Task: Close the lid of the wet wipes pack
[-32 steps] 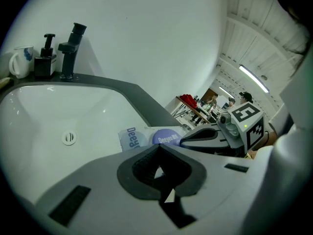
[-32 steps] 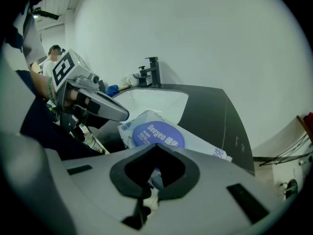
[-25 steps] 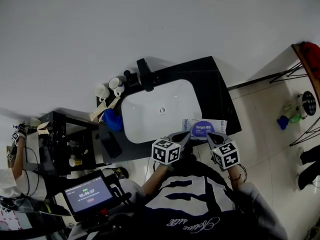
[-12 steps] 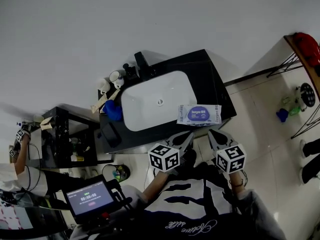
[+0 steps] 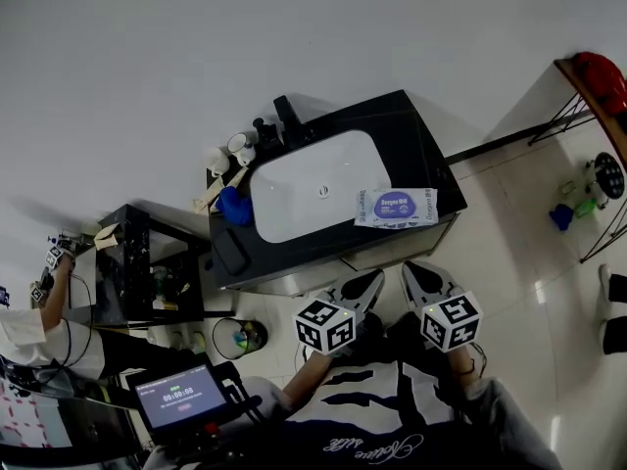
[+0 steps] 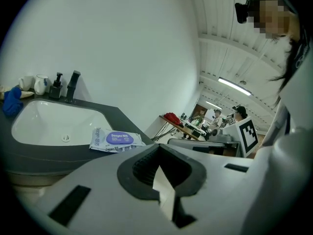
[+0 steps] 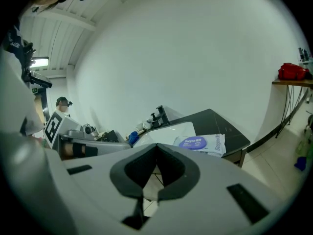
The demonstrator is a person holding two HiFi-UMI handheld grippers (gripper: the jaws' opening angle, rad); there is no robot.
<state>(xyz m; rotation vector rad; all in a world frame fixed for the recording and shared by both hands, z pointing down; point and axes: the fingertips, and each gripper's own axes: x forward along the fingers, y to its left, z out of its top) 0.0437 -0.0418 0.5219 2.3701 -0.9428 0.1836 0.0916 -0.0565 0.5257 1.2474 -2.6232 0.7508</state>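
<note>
Glossy white basin (image 5: 294, 202) in matt dark counter (image 5: 416, 140); crinkly plastic wipes pack (image 5: 396, 207)

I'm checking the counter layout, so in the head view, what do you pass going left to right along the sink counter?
blue cloth → black faucet → sink drain → wet wipes pack

- Wipes pack (image 5: 396, 207): label print too small to read; lid (image 5: 392, 205) seating not discernible.
- Small items (image 5: 240, 146) on counter (image 5: 416, 130) behind sink (image 5: 294, 199): too small to identify.
- Red object (image 5: 600, 69), top right: cut by frame edge.
- Second person (image 5: 29, 331), far left: cut by edge, mostly out of frame.
</note>
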